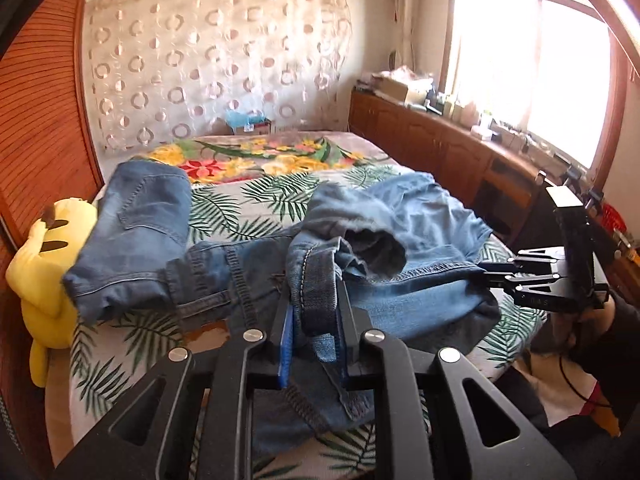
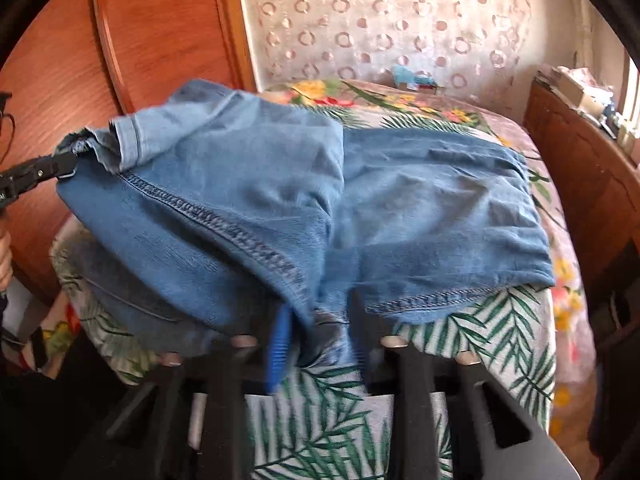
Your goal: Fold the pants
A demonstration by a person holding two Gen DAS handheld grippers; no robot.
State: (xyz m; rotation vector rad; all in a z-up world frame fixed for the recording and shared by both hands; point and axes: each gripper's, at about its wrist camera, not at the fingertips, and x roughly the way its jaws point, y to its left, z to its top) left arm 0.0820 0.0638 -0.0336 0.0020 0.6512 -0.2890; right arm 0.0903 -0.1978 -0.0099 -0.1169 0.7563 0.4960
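Blue denim pants (image 1: 420,216) lie crumpled on the leaf-print bed sheet (image 1: 256,200), one leg stretching to the left. In the left wrist view my left gripper (image 1: 316,300) is shut on a thick seamed fold of the denim near the front edge of the bed. My right gripper (image 1: 486,270) pinches the pants' edge at the right. In the right wrist view the pants (image 2: 400,200) are lifted and bunched. The right gripper (image 2: 320,332) clamps a gathered bit of cloth, slightly blurred. The left gripper (image 2: 66,164) holds the far left corner.
A yellow plush toy (image 1: 44,248) rests at the bed's left edge against a wooden wardrobe (image 1: 40,120). A flowered blanket (image 1: 248,160) covers the far end of the bed. Wooden cabinets (image 1: 440,140) with clutter run under the window on the right.
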